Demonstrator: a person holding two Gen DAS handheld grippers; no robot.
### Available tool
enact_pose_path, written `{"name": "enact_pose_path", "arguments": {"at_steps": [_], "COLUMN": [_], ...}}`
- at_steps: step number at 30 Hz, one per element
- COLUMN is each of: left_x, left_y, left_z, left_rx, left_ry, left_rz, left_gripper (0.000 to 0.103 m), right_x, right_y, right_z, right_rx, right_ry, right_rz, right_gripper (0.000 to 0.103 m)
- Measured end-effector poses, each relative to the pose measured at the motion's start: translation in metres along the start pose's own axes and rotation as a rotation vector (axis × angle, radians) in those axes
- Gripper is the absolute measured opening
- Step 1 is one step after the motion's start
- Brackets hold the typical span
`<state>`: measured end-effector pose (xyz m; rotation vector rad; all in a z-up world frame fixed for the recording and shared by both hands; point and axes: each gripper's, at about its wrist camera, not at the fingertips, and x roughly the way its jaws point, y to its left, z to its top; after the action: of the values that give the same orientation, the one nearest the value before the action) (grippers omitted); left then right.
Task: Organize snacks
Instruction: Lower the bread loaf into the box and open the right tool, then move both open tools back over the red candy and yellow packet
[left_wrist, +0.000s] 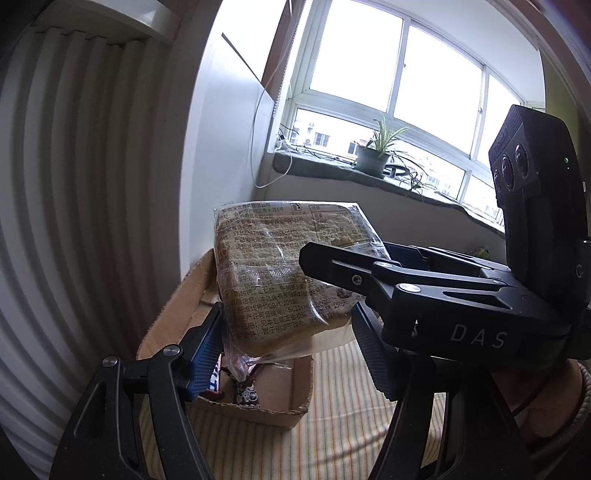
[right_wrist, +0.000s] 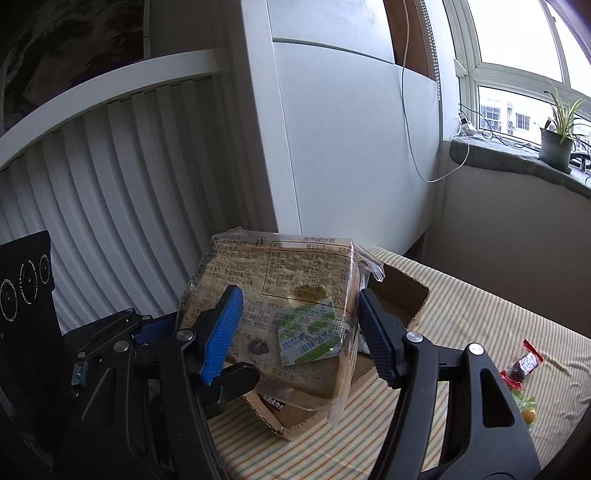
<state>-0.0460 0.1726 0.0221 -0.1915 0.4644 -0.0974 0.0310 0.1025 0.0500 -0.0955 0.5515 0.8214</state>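
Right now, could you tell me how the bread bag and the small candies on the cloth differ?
The bread bag is large and held up over the box between the tongs; the candies are small and lie loose on the striped cloth. The bag's wrap is clear with black print; the candies show red and yellow. Both are wrapped snacks.

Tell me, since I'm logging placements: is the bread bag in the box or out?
Out. The bread bag hangs above the cardboard box, gripped between both claws, its bottom clear of the rim.
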Motion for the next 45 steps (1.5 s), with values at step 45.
{"name": "enact_pose_path", "arguments": {"at_steps": [45], "left_x": [0.029], "left_y": [-0.022], "left_z": [0.003], "left_rx": [0.014], "left_ry": [0.066], "left_rz": [0.103], "left_gripper": [0.078], "right_x": [-0.048], "right_y": [-0.092], "right_z": [-0.087], "right_rx": [0.11], "right_ry": [-0.016], "right_rz": [-0.209], "right_gripper": [0.086]}}
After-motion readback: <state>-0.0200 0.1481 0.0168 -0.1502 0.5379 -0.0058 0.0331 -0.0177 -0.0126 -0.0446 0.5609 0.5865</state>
